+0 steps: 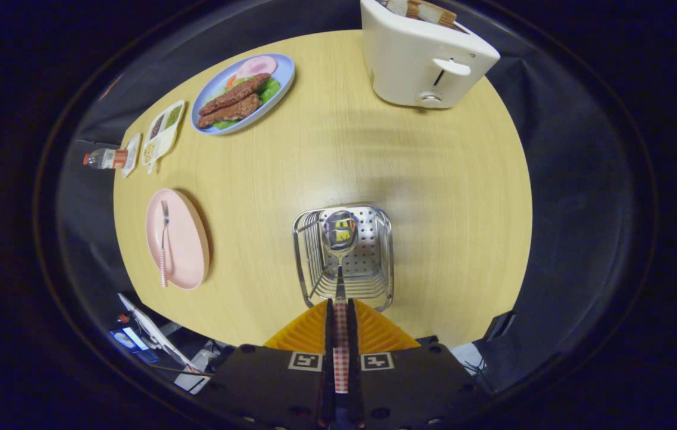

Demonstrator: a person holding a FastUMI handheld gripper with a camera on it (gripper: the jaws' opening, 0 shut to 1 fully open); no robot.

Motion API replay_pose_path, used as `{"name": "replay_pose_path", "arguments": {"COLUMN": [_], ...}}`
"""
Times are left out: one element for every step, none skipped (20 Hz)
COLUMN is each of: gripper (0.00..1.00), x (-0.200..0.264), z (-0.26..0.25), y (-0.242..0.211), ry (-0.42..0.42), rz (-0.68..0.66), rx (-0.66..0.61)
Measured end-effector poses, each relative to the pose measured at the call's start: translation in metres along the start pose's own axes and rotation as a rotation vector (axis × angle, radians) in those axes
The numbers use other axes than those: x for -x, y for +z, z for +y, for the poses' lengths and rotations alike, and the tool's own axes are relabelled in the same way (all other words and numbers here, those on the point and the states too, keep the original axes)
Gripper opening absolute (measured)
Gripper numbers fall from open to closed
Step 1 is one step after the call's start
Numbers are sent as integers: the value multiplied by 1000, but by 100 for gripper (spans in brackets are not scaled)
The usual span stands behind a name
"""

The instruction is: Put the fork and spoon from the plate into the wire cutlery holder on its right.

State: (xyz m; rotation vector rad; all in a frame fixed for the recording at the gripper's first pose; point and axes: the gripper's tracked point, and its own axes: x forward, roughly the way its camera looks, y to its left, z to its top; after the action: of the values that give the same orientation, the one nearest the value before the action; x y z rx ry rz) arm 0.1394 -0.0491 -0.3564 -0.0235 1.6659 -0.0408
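Claw (341, 310) is pinched tight on the red-and-white checked handle of the steel spoon (340, 239), both fingers pressing on it from either side, handle running straight back between them. Spoon sticks out at 12 o'clock from the fingertips; its shiny bowl hangs over the open top of the chrome wire cutlery holder with perforated base (344, 257), which sits on the round light-wood table (422, 197) just ahead of the fingers. Can't tell if the bowl touches the holder's base or is above it. From the holder, at 9 o'clock and well apart: the round pink plate (186, 251), with the steel fork with checked handle (164, 242) lying on it, tines pointing away from the claw. Beyond that plate at about 11 o'clock: a small white divided tray with seasonings (162, 131), and just beside it a small bottle with an orange label (105, 159) lying on its side at the table edge. Further round, 11 o'clock from the holder: a blue oval plate of sausages, ham and greens (278, 89). At 1 o'clock, far side of the table: white two-slot toaster with bread in it (422, 54).
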Motion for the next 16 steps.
{"name": "replay_pose_path", "arguments": {"gripper": [8,8,8,9,9,11,10,9,11,15,19,20,24,25,25,25], "x": [0,-1,-3,-5,-6,-5,-4,-1,3,6,11,17,24,31,38,45], "z": [1,2,5,5,5,6,7,8,10,11,13,16,23,30,35,39], "y": [1,4,7,8,10,12,13,13,14,16,18,20,18,19,21,23], "ry": [-5,-3,3,1,-2,-2,2,2,5,3,-5,-1,15,29,36,36], "rz": [-2,-8,-15,-18,-34,-51,-76,-95,-123,-152,-188,-225,-252,-285,-333,-380], "rx": [-2,-10,-20,-31,-48,-59,-73,-74,-75,-76,-77,-80,-87,-89,-85,-74]}}
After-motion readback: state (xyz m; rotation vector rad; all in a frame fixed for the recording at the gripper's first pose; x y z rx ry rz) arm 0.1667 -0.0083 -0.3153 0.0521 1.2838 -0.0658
